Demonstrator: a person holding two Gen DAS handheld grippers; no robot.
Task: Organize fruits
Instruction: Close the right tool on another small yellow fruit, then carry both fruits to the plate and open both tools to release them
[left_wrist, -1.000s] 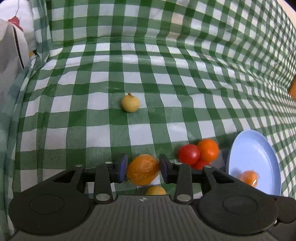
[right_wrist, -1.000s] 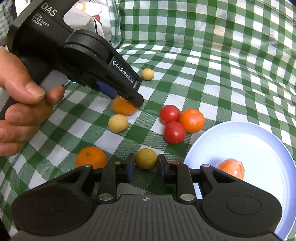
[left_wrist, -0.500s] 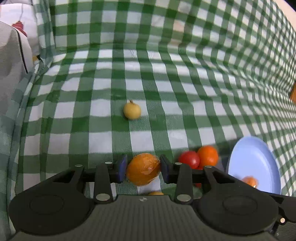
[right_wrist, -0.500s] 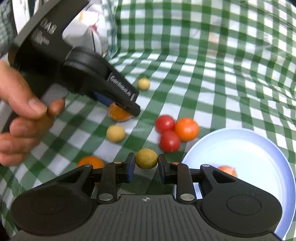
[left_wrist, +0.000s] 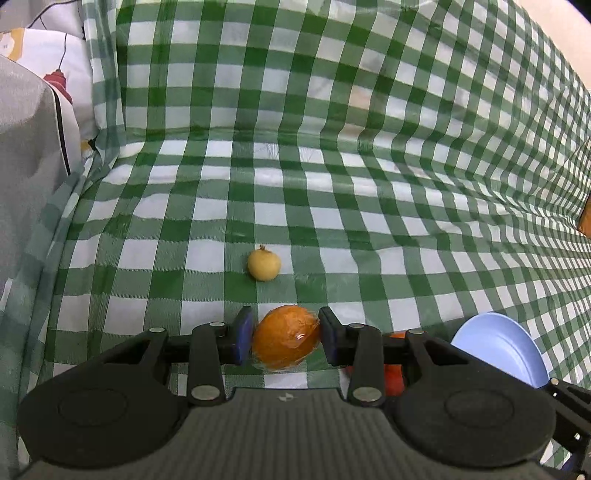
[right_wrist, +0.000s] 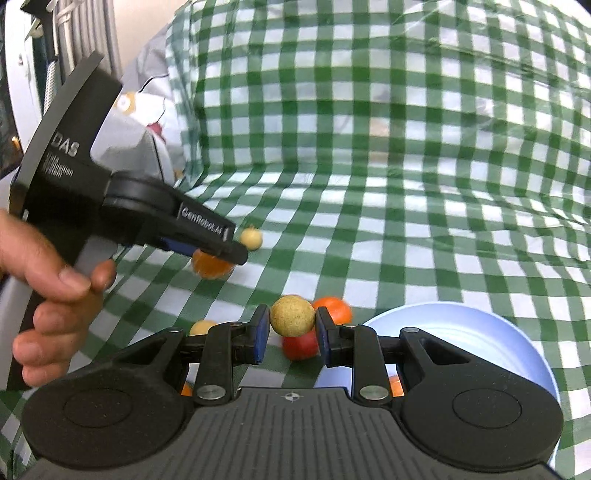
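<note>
I see even, bright indoor light with only soft shadows. The green-and-white checked plastic tablecloth (left_wrist: 369, 206) shows pale sheen on its folds, and a small glint sits on the film-wrapped orange fruit (left_wrist: 286, 341). Fisheye bending curves the checks toward the edges. In the right wrist view, the black handheld left gripper (right_wrist: 236, 254) looks slightly motion-blurred.

A red tomato (left_wrist: 394, 380) hides behind the left gripper's linkage; at three o'clock, an orange object (left_wrist: 585, 218) is edge-cut.
</note>
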